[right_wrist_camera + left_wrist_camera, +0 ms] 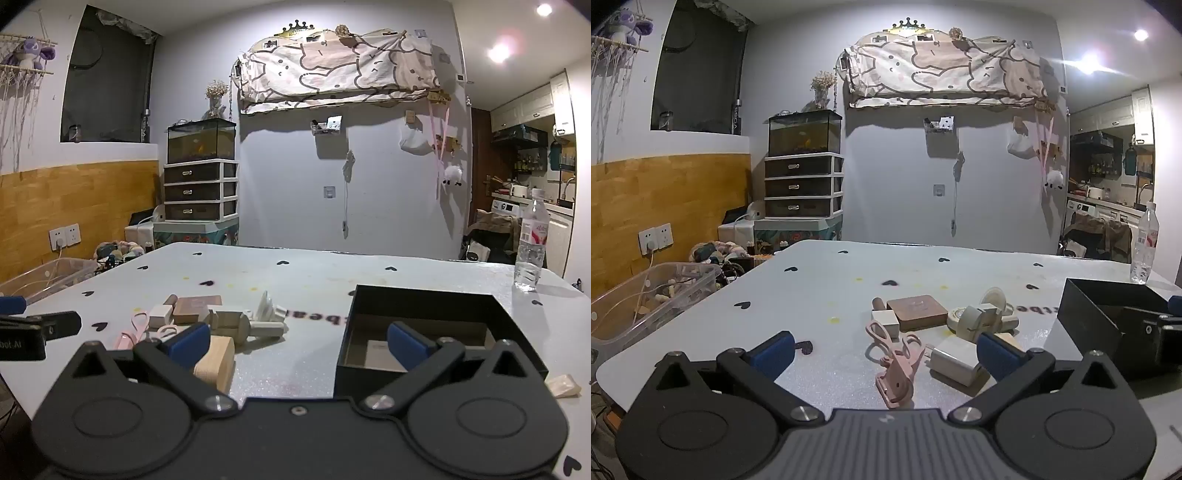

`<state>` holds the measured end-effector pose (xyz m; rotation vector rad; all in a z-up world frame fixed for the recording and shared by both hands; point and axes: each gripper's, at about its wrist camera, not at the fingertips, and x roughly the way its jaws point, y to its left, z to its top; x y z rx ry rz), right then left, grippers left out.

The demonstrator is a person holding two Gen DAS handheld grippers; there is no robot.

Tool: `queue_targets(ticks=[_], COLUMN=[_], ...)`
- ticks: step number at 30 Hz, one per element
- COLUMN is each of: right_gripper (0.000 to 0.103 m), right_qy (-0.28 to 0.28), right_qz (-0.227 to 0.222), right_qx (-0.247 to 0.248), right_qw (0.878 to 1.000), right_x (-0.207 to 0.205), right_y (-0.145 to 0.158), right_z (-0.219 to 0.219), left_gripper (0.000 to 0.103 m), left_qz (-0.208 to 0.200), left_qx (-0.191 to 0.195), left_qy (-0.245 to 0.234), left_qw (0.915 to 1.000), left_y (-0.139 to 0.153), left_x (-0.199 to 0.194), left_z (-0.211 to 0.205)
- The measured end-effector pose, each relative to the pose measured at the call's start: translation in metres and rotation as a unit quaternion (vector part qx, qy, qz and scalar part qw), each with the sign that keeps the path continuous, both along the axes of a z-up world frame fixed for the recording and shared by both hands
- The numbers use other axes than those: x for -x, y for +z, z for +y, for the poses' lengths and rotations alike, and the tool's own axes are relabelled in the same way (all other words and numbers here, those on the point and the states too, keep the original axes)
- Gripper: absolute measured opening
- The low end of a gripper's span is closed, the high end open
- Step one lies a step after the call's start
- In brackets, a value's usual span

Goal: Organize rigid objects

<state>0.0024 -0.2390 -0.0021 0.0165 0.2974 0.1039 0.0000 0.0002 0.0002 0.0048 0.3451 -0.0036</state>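
Your left claw (pixel 884 350) hangs with its jaws wide apart and empty over the pink clip (pixel 892 363), which lies on the tabletop (pixel 831 273) with its long axis running away from you, loop handles toward the far-left. Your right claw (pixel 295 341) is likewise spread and holds nothing. It straddles the gap between the wooden block (pixel 216 363) on its left and the open black box (pixel 424 306) on its right.

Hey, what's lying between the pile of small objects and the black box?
Nothing: in the right wrist view, only bare table separates the pile from the black box.
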Motion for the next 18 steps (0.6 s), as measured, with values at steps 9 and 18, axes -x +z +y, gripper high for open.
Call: queue_targets(ticks=[9, 18], right_gripper=[0.103, 0.103], right_qy=[0.0, 0.0], right_qz=[0.003, 0.004], right_qx=[-0.002, -0.002], right_qw=[1.0, 1.0], right_x=[-0.0007, -0.001], right_y=[-0.0002, -0.0002], right_z=[-0.0004, -0.0003], left_gripper=[0.103, 0.103], left_qz=[0.0, 0.001], left_qx=[0.001, -0.001], left_qy=[0.0, 0.0], left_qw=[1.0, 1.0], left_y=[-0.0001, -0.0001], left_x=[0.0001, -0.0001], left_z=[0.0009, 0.0])
